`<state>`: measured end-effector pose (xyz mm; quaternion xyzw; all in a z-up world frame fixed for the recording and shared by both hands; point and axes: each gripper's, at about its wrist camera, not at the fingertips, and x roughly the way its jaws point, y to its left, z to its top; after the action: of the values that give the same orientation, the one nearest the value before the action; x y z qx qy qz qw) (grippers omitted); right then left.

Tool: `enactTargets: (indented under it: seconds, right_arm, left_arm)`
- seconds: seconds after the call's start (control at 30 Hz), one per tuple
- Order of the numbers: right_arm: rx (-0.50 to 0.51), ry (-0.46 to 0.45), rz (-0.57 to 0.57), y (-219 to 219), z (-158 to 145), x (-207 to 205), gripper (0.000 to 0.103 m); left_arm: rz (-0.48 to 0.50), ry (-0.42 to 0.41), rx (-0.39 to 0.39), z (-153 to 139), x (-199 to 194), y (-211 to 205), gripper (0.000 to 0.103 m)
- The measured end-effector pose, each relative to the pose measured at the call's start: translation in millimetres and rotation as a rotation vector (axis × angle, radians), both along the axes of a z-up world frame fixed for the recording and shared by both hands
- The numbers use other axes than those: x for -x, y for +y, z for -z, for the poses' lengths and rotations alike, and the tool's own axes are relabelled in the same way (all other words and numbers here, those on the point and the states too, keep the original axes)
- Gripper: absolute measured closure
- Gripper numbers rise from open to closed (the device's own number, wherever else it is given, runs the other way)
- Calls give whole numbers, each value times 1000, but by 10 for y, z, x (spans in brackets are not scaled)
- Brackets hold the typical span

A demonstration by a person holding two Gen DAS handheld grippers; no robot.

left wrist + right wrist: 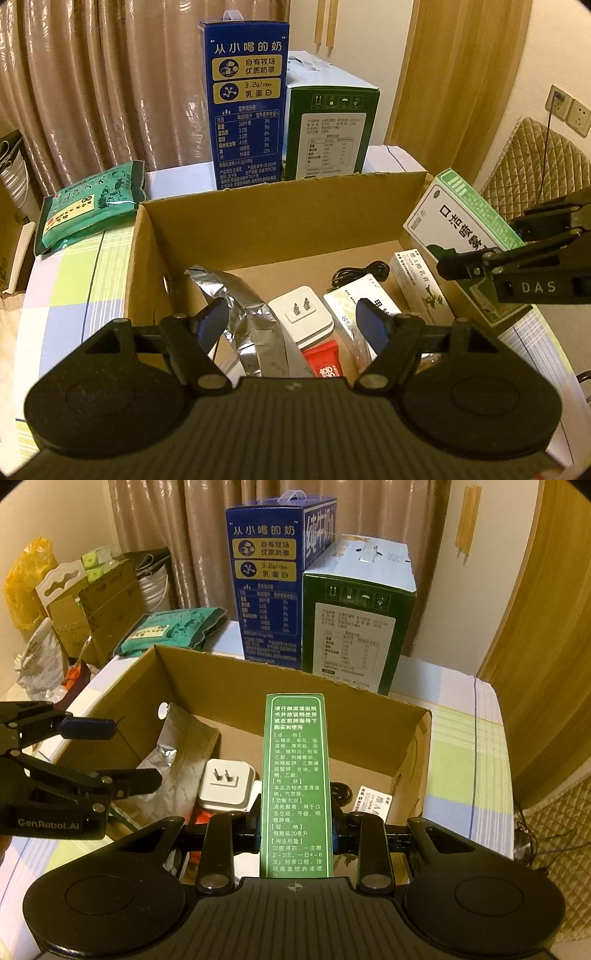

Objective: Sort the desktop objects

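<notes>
Gripping a green box (294,786) above the carton (236,679), the right tool (295,830) is clamped; the left tool (291,321) hangs open, empty.

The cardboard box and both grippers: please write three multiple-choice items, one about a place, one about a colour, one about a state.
1. Where is the white plug adapter?
A. inside the cardboard box
B. on the blue milk carton
C. beside the green bag

2. What colour is the medicine box in the right gripper?
A. red
B. green
C. yellow

3. How is the left gripper?
A. shut on foil
B. shut on the adapter
C. open, holding nothing

Key: 1 A, it lies on the box floor; 2 B, its printed side is green; 3 C, its fingers stand apart.
</notes>
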<state>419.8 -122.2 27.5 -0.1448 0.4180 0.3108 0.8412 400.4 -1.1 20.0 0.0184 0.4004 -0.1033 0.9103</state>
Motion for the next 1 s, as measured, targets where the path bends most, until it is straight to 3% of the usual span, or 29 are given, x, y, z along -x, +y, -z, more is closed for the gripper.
enactTargets:
  seconds: [0.3, 0.37, 0.4, 0.43, 0.67, 0.9, 1.0]
  right_arm:
    - [-12, -9, 13, 41, -8, -44, 75]
    - [-52, -18, 40, 11, -38, -74, 67]
    - [-75, -14, 59, -19, -55, -98, 52]
    - [-91, -13, 71, -40, -74, -120, 46]
    - [-121, -16, 122, -246, -114, -112, 42]
    - [-120, -24, 148, -449, -171, 202, 18]
    - [-113, -22, 138, -499, -234, 411, 8]
  left_arm:
    - [-9, 2, 2, 16, 12, 63, 31]
    - [-15, 1, 5, 19, 20, 83, 29]
    - [-17, 0, 6, 18, 25, 91, 28]
    - [-19, -2, 6, 18, 33, 100, 27]
    - [-35, -21, -11, -1, 140, 157, 19]
    - [-58, -79, -19, -152, 455, 163, 3]
    - [-64, -93, -8, -234, 627, 149, 1]
